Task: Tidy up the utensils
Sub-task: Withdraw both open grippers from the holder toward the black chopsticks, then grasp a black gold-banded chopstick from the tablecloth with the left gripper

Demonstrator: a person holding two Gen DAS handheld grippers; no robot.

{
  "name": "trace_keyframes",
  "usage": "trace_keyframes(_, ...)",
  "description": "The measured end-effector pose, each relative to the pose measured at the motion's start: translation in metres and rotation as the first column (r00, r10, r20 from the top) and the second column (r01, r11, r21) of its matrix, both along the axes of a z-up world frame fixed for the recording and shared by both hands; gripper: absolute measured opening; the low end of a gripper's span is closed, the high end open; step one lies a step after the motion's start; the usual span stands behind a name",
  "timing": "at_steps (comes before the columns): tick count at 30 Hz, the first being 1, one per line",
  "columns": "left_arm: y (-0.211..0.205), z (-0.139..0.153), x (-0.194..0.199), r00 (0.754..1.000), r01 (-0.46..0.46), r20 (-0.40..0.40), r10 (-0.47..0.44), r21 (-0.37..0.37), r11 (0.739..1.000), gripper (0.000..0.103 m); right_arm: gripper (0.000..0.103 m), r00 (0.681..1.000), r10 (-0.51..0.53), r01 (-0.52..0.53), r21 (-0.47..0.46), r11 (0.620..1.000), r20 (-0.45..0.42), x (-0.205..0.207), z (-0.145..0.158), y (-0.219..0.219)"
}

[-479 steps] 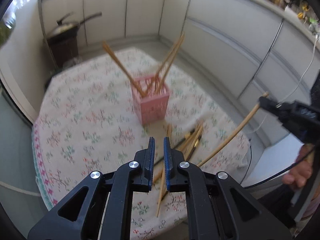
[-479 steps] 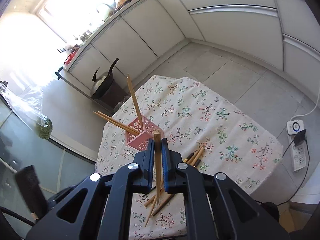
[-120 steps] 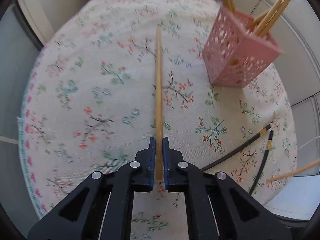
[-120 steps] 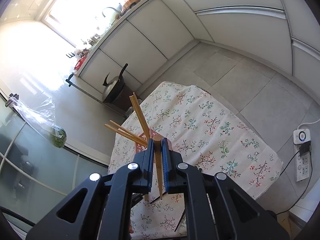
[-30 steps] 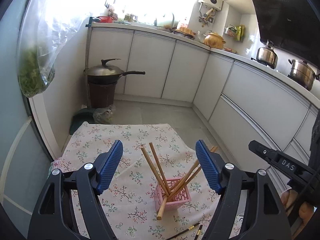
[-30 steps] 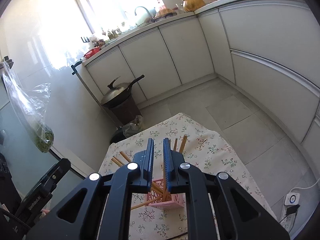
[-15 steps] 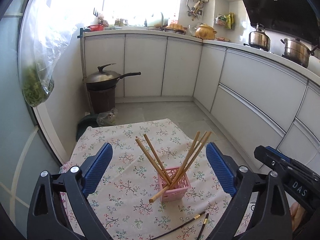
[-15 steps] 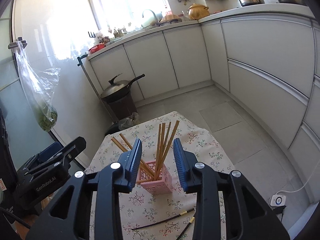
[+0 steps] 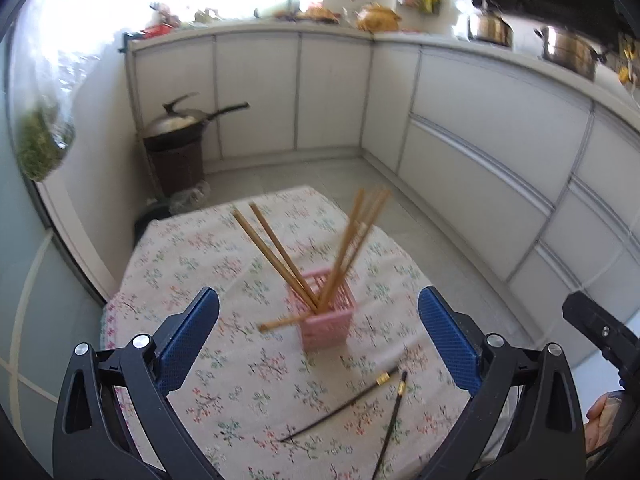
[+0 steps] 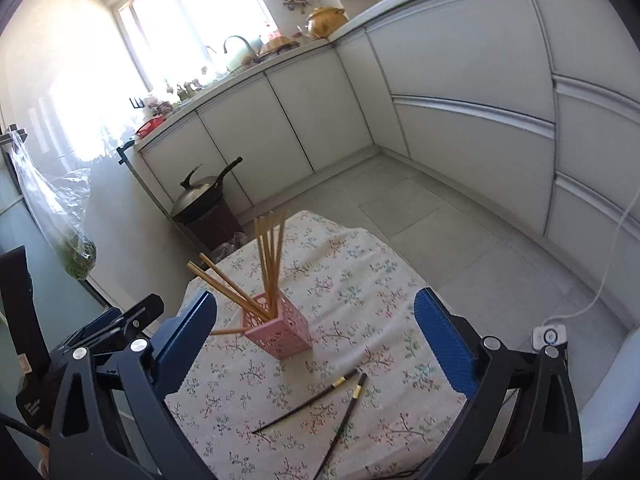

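1. The pink holder (image 9: pixel 326 320) is standing upright near the middle of the floral tablecloth (image 9: pixel 224 392), with wooden chopsticks (image 9: pixel 280 256) sticking up out of it.
2. Their long axes are fanning apart: two are leaning up and left, and a bunch (image 10: pixel 270 256) is rising almost straight in the right wrist view.
3. One wooden stick (image 9: pixel 280 323) is poking out sideways low at the holder's left wall; its inner end is hidden.
4. Two black chopsticks (image 10: pixel 320 396) are lying flat in front of the holder, gold bands toward it, tips pointing at the camera and spreading apart; the right one is running out of the frame.
5. The left gripper (image 9: pixel 318 336) is gaping wide, having just been opening, nothing between its pads.
6. The right gripper (image 10: pixel 316 336) is likewise spread fully after just opening, gripping nothing.
7. The left view is blurred, so the tablecloth's pattern is hard to make out.
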State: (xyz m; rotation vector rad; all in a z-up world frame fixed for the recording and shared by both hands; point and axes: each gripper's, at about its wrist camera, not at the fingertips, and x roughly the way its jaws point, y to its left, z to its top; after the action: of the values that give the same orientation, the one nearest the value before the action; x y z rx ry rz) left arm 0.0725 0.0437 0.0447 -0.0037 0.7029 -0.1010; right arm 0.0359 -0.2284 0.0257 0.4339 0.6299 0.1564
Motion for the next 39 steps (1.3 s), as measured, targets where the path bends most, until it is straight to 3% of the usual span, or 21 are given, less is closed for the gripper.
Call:
trace_keyframes(4, -0.031, -0.036, 0.008, 0.985, 0.107, -0.138, -0.099, 0.047, 0.993, 0.096, 0.096, 0.994, -0.012, 0.013, 0.004, 1.000, -0.110, -0.023, -0.040, -0.027)
trace_keyframes(9, -0.073, -0.092, 0.023, 0.930, 0.231, -0.319, -0.180, 0.129, 0.964, 0.096, 0.096, 0.976, -0.036, 0.040, 0.012, 0.999, -0.215, -0.034, -0.081, -0.051)
trace_keyframes(16, -0.104, -0.161, 0.065, 0.856, 0.299, -0.498, -0.141, 0.255, 0.920, 0.096, 0.096, 0.951, -0.051, 0.079, 0.082, 0.993, -0.306, -0.034, -0.105, -0.079)
trace_keyframes(25, -0.115, -0.215, 0.103, 0.773, 0.343, -0.631, -0.071, 0.321, 0.883, 0.093, 0.096, 0.908, -0.015, 0.103, 0.187, 0.977, -0.419, -0.028, -0.133, -0.105)
trace_keyframes(28, -0.114, -0.222, 0.110, 0.755, 0.345, -0.652, -0.070, 0.304, 0.888, 0.084, 0.096, 0.902, 0.007, 0.096, 0.218, 0.971, -0.431, -0.026, -0.136, -0.105)
trace_keyframes(30, -0.113, -0.227, 0.112, 0.738, 0.358, -0.670, -0.082, 0.285, 0.889, 0.067, 0.096, 0.897, 0.029, 0.079, 0.223, 0.972, -0.441, -0.024, -0.138, -0.101)
trace_keyframes(31, -0.113, -0.229, 0.113, 0.733, 0.364, -0.674, -0.090, 0.278, 0.889, 0.065, 0.096, 0.895, 0.036, 0.072, 0.223, 0.972, -0.444, -0.023, -0.138, -0.099)
trace_keyframes(39, -0.120, -0.228, 0.117, 0.713, 0.415, -0.674, -0.195, 0.181, 0.891, 0.029, 0.096, 0.882, 0.038, 0.060, 0.192, 0.980, -0.469, -0.021, -0.144, -0.093)
